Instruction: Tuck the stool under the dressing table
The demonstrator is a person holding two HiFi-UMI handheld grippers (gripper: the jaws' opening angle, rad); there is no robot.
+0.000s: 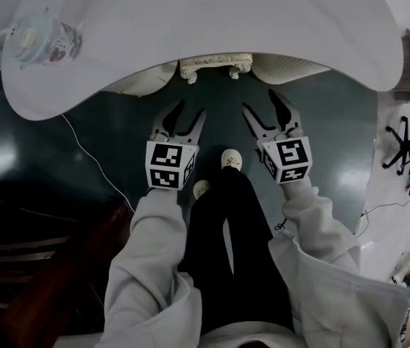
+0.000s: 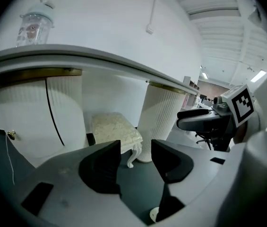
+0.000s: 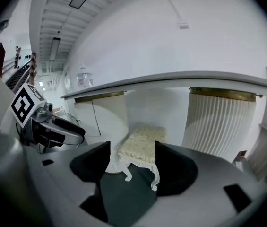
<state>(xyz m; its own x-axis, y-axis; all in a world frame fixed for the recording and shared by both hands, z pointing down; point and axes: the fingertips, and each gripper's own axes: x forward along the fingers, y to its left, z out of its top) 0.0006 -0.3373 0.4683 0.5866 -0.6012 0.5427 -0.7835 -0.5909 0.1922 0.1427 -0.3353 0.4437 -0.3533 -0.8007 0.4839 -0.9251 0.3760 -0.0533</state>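
With the cream cushioned, white-legged stool already sitting under the white curved-top dressing table, we hold left gripper and right gripper clear of it, jaws apart and empty (the tuck looks done), so next we need only back away.

Left gripper; right gripper; both agape, empty

Stool under dressing table; cup on its left end

Pale grey sleeves, black trousers, 2 white shoes.
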